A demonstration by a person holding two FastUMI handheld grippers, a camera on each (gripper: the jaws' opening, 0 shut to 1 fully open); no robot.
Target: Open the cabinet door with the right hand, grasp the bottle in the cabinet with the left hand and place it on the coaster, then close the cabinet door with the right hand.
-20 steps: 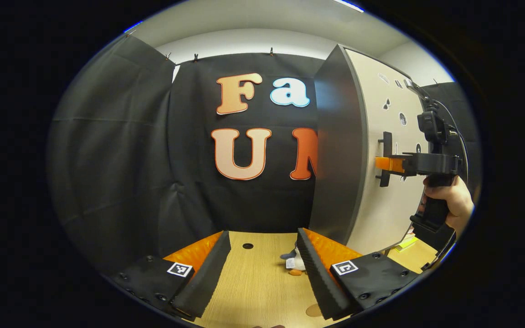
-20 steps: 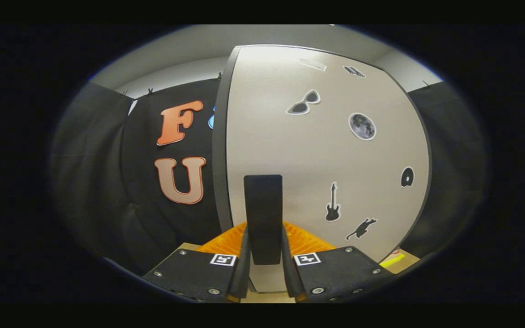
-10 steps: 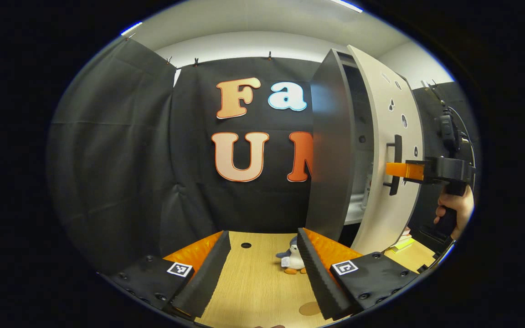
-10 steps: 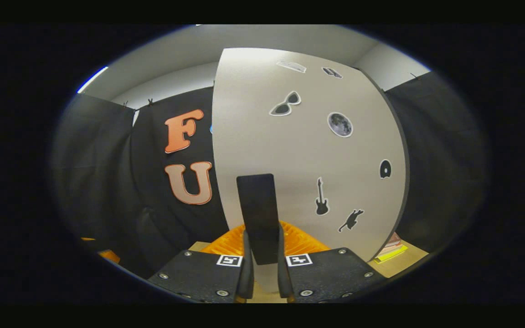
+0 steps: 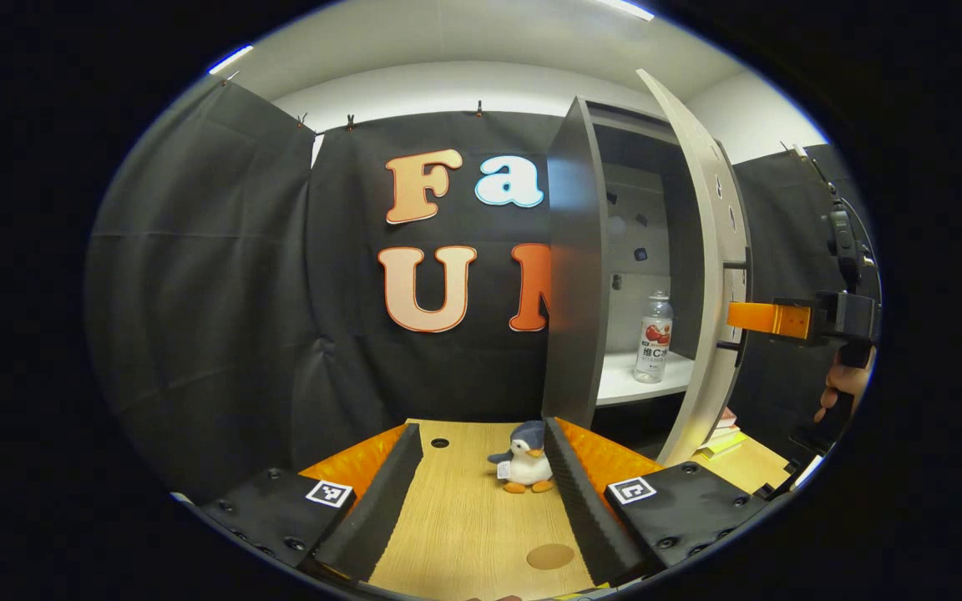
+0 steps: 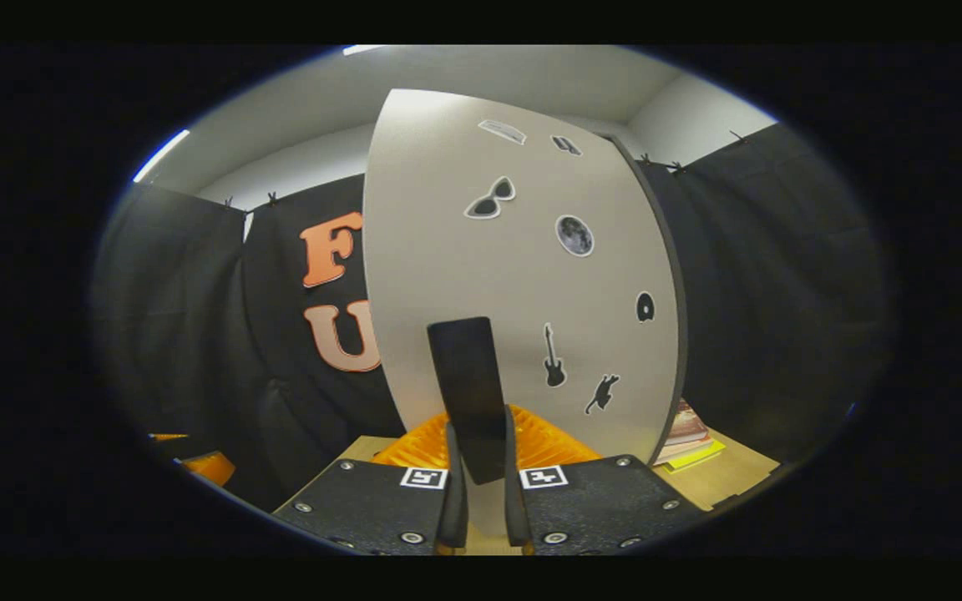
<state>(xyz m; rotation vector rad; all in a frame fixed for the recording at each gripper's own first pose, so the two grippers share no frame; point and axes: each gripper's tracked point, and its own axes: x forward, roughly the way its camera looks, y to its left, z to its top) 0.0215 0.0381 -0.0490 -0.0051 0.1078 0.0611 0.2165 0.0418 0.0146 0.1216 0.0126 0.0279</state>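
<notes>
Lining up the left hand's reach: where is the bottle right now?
In the left gripper view, the bottle stands upright on the white shelf inside the open cabinet, right of centre, between the dark side panel and the door.

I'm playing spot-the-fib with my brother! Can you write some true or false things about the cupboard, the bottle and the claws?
1. The cupboard door is open. True.
2. The bottle lies on its side. False: it stands upright on the white shelf.
3. The right claw is shut on the door handle. True.
4. The left claw holds the bottle. False: it is open and empty.
5. The toy penguin sits inside the cupboard. False: it sits on the table.
</notes>
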